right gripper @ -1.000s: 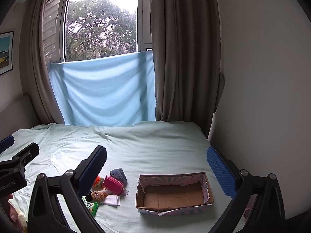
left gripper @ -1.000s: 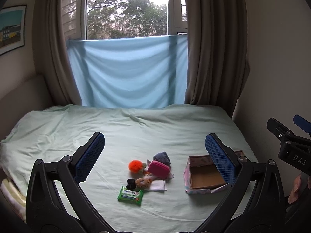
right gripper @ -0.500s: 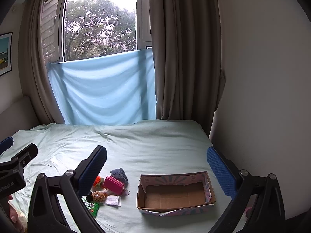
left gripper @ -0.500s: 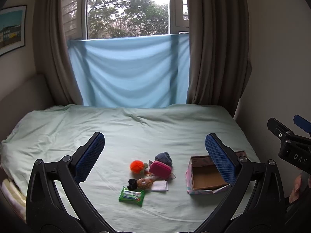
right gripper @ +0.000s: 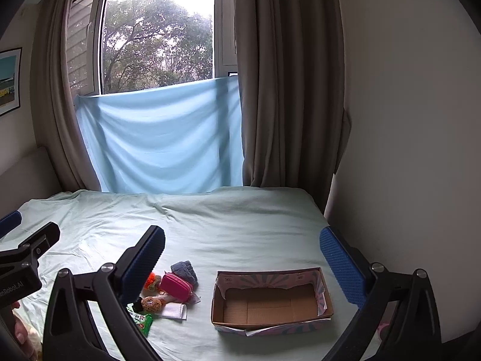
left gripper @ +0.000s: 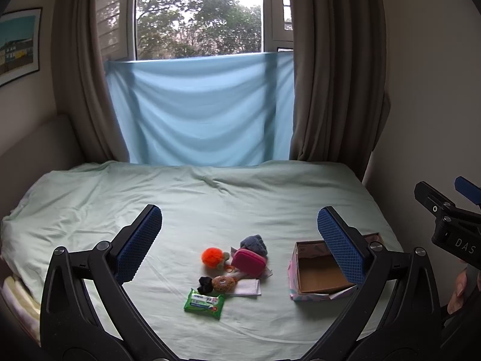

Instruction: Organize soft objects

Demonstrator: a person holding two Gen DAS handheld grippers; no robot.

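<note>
Hovering above bed (left gripper: pixel 90 198): left gripper (left gripper: pixel 239 242) and right gripper (right gripper: pixel 242 266), both spread wide, grasping nothing. Cardboard box (right gripper: pixel 270 300) near bed's right edge, soft-object pile (left gripper: pixel 231 266) just beside it.

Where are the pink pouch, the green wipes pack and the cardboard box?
pink pouch (left gripper: pixel 249 261): left wrist view, middle of its front face.
green wipes pack (left gripper: pixel 204 301): left wrist view, centre of the wrapper.
cardboard box (right gripper: pixel 270 304): right wrist view, bare inner floor.

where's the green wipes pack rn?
On the bed, front edge of the pile: the green wipes pack lies just before the black scrunchie, left of the cardboard box.
</note>
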